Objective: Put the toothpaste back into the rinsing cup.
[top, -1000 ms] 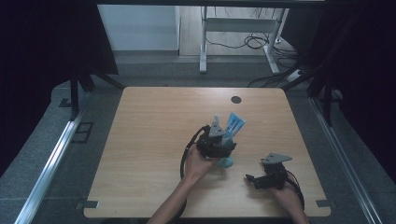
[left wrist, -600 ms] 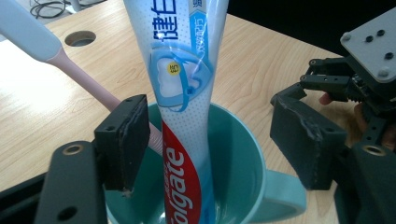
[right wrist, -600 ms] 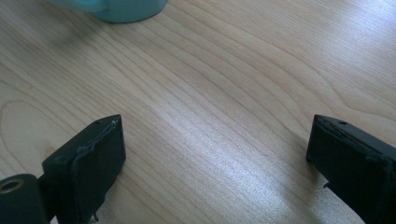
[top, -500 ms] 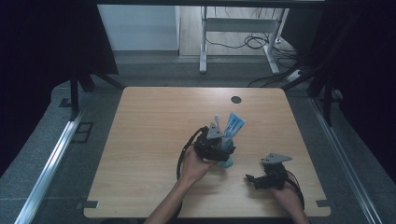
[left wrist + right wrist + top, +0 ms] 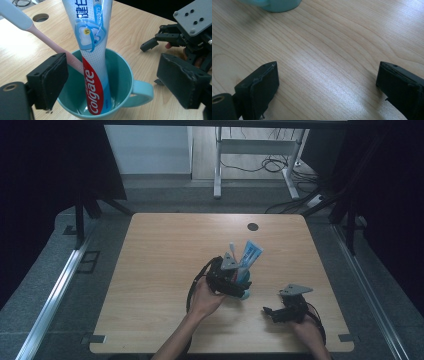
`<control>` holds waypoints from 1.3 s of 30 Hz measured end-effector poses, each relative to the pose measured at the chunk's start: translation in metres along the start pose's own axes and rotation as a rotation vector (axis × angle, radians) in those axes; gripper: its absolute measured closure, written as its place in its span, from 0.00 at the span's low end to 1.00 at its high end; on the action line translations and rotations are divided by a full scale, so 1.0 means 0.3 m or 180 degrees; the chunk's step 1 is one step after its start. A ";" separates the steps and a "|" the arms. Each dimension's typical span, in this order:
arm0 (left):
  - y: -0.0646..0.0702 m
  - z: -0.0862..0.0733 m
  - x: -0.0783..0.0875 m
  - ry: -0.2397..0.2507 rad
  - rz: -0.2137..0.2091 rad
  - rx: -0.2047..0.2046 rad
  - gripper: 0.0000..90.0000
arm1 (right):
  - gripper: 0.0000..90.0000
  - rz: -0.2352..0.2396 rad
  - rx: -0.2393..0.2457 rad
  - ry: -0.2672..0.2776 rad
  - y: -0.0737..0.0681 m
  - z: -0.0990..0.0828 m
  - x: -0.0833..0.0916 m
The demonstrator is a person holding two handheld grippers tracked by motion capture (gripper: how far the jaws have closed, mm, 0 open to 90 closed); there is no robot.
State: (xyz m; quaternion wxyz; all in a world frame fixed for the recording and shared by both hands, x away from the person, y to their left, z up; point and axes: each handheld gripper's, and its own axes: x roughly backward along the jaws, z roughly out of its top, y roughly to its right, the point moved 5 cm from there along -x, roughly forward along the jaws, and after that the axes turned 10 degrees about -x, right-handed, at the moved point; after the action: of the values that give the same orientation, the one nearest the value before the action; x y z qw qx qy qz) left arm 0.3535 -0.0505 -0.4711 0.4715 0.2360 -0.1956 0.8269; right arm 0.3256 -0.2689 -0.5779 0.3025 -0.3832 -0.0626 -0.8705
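A teal mug [image 5: 140,90] stands on the wooden table [image 5: 165,250], right of centre. In it lean a blue-and-white Colgate toothpaste tube [image 5: 92,50] and a pink toothbrush with a white end [image 5: 37,31]. My left gripper [image 5: 116,81] hangs over the mug [image 5: 246,294]. Its jaws have just been opening and now stand open on either side of the tube, pads clear of it. My right gripper [image 5: 268,312] rests open on the table to the mug's right, with bare wood between its jaws [image 5: 327,87].
A round cable hole [image 5: 253,226] sits near the table's far edge. The right gripper [image 5: 156,37] lies close beyond the mug's handle in the left gripper view. A teal edge of the mug [image 5: 279,5] shows in the right gripper view.
The left hand has shifted slightly toward the near edge. Mug, tube and toothbrush stand as before, and the right gripper has not moved.
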 end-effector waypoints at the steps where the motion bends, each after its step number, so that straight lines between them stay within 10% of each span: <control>1: -0.001 0.000 0.002 0.0011 -0.0014 0.0000 0.10 | 0.05 0.0000 -0.0001 0.0000 0.000 0.000 0.000; 11: -0.008 -0.006 0.020 0.0030 0.0038 -0.0121 0.00 | 0.05 0.0000 0.0000 0.0000 0.000 0.000 0.000; 39: -0.104 -0.085 0.151 -0.0047 0.0259 0.0040 0.00 | 0.05 -0.0001 0.0001 -0.0001 0.000 0.000 0.000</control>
State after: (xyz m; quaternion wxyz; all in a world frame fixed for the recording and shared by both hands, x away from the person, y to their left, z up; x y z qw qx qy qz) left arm 0.3555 0.0096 -0.4626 0.4345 0.2369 -0.2033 0.8449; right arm 0.3256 -0.2689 -0.5779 0.3024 -0.3833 -0.0628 -0.8705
